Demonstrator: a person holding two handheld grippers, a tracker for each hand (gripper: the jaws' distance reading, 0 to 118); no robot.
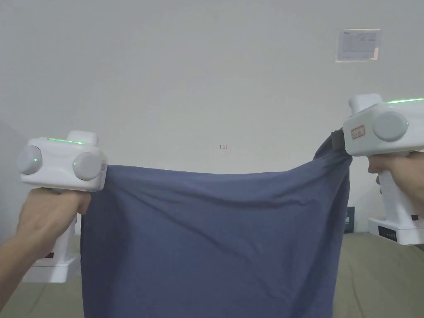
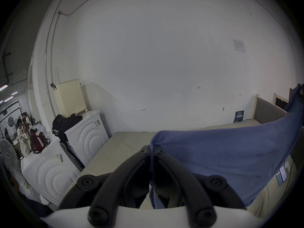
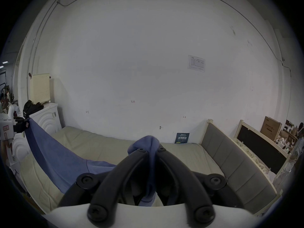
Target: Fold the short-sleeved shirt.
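A blue short-sleeved shirt (image 1: 215,240) hangs spread in the air between both hands, above a beige bed (image 1: 372,273). My left gripper (image 2: 152,149) is shut on the shirt's (image 2: 222,152) left upper corner, cloth pinched between its black jaws. My right gripper (image 3: 151,147) is shut on the opposite corner, with a bunch of shirt (image 3: 148,141) poking past the jaw tips. In the head view the left gripper (image 1: 104,167) sits lower than the right gripper (image 1: 338,140), so the top edge sags in the middle. The shirt's lower part runs out of the frame.
A white wall (image 1: 207,83) stands close behind the bed. A grey padded headboard (image 3: 233,164) borders the bed on the right. White washing machines (image 2: 85,136) with bags on top stand to the left. A phone (image 2: 282,174) lies on the bed.
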